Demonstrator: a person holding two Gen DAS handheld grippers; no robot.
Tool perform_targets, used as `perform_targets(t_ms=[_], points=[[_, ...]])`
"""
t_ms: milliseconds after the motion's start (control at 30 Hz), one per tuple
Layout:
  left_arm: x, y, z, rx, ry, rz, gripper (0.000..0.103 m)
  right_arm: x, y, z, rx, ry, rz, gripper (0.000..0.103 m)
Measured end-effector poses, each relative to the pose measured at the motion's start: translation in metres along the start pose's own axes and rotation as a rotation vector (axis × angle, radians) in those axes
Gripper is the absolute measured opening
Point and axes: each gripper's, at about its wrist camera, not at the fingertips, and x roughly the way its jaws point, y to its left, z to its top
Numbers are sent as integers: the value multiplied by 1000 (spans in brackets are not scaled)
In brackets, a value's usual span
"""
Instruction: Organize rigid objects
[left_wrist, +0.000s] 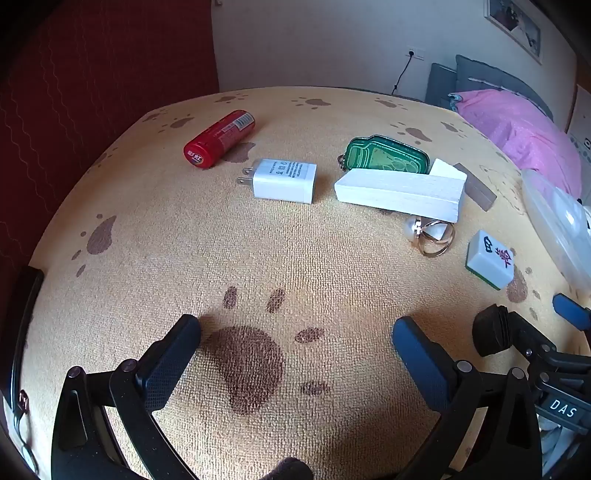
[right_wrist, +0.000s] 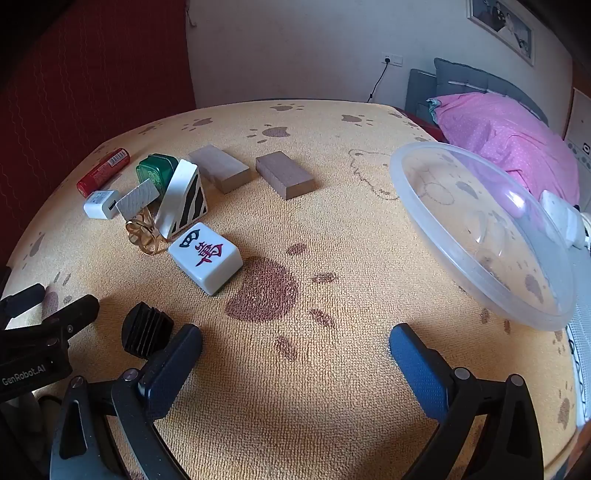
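Observation:
On the paw-print cloth lie a red tube (left_wrist: 219, 139), a white charger (left_wrist: 283, 181), a green tin (left_wrist: 388, 154), a long white block (left_wrist: 400, 193), a gold ring with a pearl (left_wrist: 430, 235) and a mahjong tile (left_wrist: 490, 263). The right wrist view shows the tile (right_wrist: 206, 257), the ring (right_wrist: 144, 232), a white striped wedge (right_wrist: 183, 201) and two brown blocks (right_wrist: 221, 168) (right_wrist: 285, 174). A black ribbed cap (right_wrist: 147, 329) lies near the front. My left gripper (left_wrist: 295, 336) and right gripper (right_wrist: 295, 339) are both open and empty, low over the cloth.
A clear plastic basin (right_wrist: 480, 236) stands tilted at the right edge of the table. A bed with a pink quilt (right_wrist: 506, 136) is behind it. A red curtain (left_wrist: 92, 92) hangs at the left.

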Motion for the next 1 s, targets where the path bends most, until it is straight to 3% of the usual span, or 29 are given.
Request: perform_targets(t_ms=[1000], points=[[0, 0, 0, 0, 3, -1, 103, 2, -1, 2, -35, 9, 23, 103]])
